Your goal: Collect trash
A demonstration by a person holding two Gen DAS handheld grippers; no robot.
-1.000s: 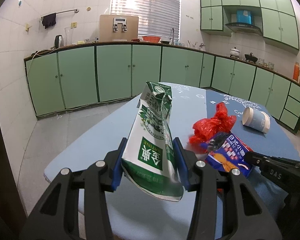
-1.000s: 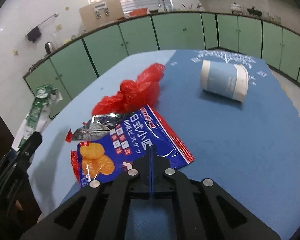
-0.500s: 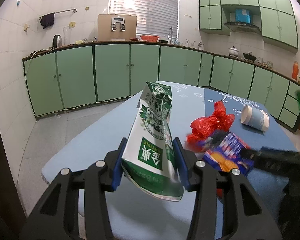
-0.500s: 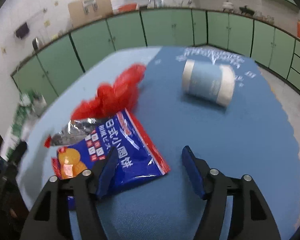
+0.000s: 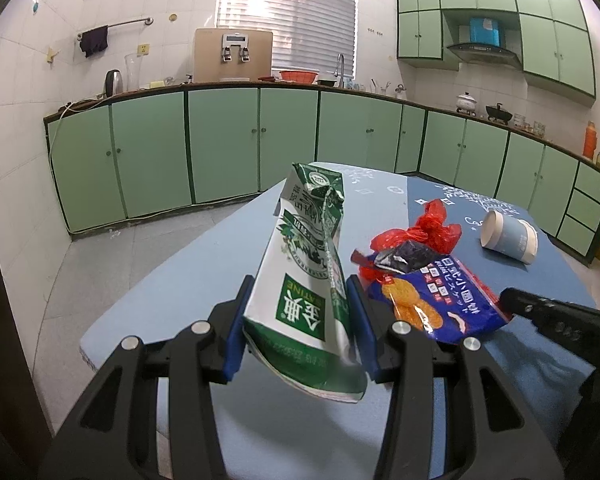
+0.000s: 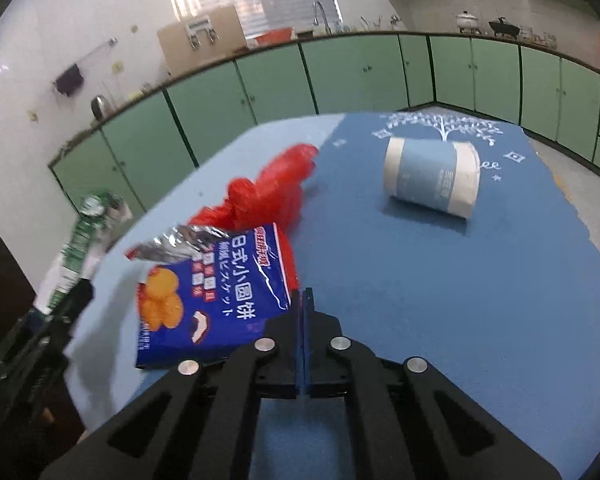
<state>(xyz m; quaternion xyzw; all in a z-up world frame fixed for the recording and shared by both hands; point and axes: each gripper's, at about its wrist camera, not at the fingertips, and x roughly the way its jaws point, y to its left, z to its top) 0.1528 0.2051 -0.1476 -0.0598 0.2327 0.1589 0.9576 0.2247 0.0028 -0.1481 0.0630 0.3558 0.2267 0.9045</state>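
The left tongs [image 5: 298, 322] are clenched on a flattened green-and-white milk carton [image 5: 310, 276], the blue pads pressing its two sides low on the body. The carton stands tilted, its folded top leaning away from the camera and its crumpled bottom edge hanging toward the lens, above the pale blue near part of the counter [image 5: 172, 292].

The right tongs [image 6: 302, 320] are closed tight on the corner of a blue biscuit bag [image 6: 216, 292], the two blue pads meeting with the bag's edge pinched between them. The bag extends to the left of the tongs, its torn silver mouth [image 6: 172, 246] pointing away. In the left wrist view the same bag [image 5: 432, 296] appears lifted off the counter, just to the right of the carton, with the right tongs' black finger reaching in from the right edge at the bag's far corner.

Just behind the bag lies a crumpled red plastic bag [image 6: 268, 196], touching or nearly touching the biscuit bag's far end. Well to the right of it, on the dark blue part of the counter [image 6: 480, 300], a pale blue paper cup [image 6: 432, 176] lies on its side, apart from both tongs. Green kitchen cabinets [image 5: 220, 140] run along the walls behind.
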